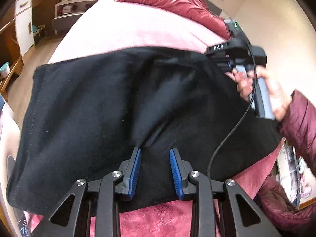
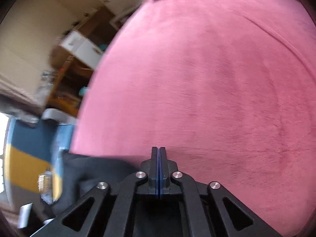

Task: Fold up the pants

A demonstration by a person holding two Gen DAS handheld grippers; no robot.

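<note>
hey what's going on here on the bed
A person is folding black pants spread on a pink blanket over the bed. The left gripper has a bunch of the near edge between its part-open jaws. The right gripper, held in the person's hand at the far right side of the pants, is shut with nothing visible between its pads.

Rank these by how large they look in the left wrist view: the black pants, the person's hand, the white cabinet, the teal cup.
1. black pants
2. person's hand
3. white cabinet; it stands far away, so this rank is unsure
4. teal cup
</note>
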